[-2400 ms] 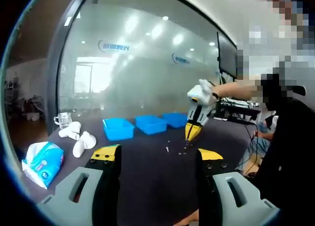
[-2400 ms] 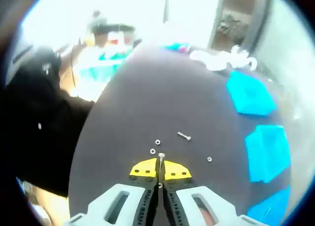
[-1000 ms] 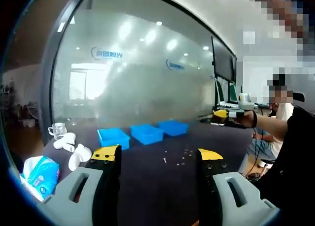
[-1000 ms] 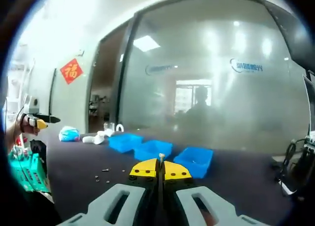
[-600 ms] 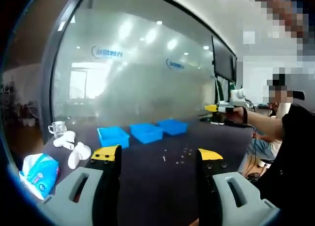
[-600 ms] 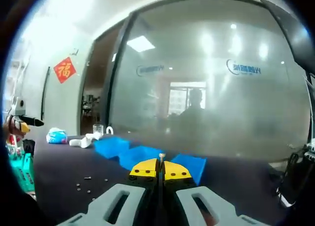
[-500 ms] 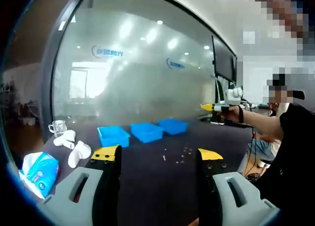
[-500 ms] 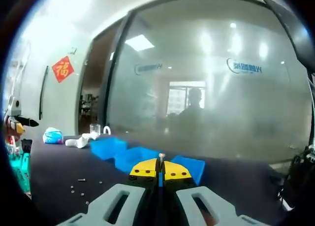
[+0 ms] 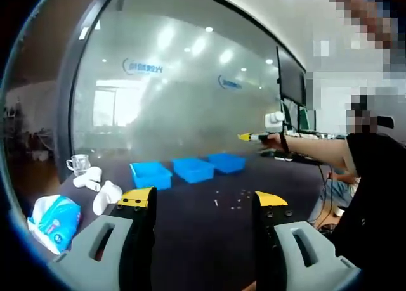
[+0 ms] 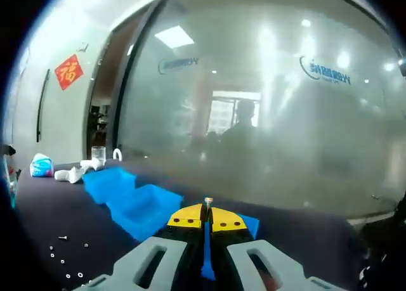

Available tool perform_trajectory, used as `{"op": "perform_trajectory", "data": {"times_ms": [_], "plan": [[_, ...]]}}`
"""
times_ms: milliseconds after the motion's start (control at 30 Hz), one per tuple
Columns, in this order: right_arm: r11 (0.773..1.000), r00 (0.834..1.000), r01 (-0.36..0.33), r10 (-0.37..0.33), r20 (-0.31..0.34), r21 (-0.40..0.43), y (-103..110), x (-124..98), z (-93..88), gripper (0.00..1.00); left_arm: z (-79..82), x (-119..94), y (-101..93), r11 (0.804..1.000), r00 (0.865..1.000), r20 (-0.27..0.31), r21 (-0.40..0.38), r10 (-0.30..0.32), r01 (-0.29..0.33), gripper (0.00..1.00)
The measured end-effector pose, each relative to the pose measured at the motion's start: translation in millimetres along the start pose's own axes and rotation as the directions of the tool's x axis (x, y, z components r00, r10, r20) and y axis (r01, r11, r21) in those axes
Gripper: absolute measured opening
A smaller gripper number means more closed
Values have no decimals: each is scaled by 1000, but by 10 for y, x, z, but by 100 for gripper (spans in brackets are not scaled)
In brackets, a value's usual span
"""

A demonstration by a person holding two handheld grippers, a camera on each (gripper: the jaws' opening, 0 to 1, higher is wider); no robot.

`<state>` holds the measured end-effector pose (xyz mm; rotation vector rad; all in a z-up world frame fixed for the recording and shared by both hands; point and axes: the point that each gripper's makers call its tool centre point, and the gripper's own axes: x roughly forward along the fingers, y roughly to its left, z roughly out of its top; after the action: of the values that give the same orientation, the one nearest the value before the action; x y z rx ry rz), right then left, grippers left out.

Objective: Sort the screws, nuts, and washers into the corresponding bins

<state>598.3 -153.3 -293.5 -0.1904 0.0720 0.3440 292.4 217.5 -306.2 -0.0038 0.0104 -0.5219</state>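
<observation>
Where table ends, frosted glass wall (image 9: pixel 177 113).

Hardware and bins on dark table.
Screw (image 10: pixel 207 205) upright, pinched in right gripper (image 10: pixel 207 219); three blue bins (image 9: pixel 191 169) rowed along the far edge; loose fasteners (image 9: pixel 232 200) scattered mid-table.

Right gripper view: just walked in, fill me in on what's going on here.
A person is sorting small hardware on a dark table. The right claw is shut on a screw, held in the air near the row of three blue bins. More loose hardware lies on the table to the lower left. The left claw is open and holds nothing, hanging back over the table beside a tissue pack.
</observation>
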Motion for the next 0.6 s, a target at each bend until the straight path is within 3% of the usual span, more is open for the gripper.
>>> {"op": "perform_trajectory", "data": {"times_ms": [600], "plan": [[999, 996, 46, -46, -79, 7, -193, 434, -96, 0, 13, -27, -15, 1000, 1000, 1, -1, 13, -13, 60]]}}
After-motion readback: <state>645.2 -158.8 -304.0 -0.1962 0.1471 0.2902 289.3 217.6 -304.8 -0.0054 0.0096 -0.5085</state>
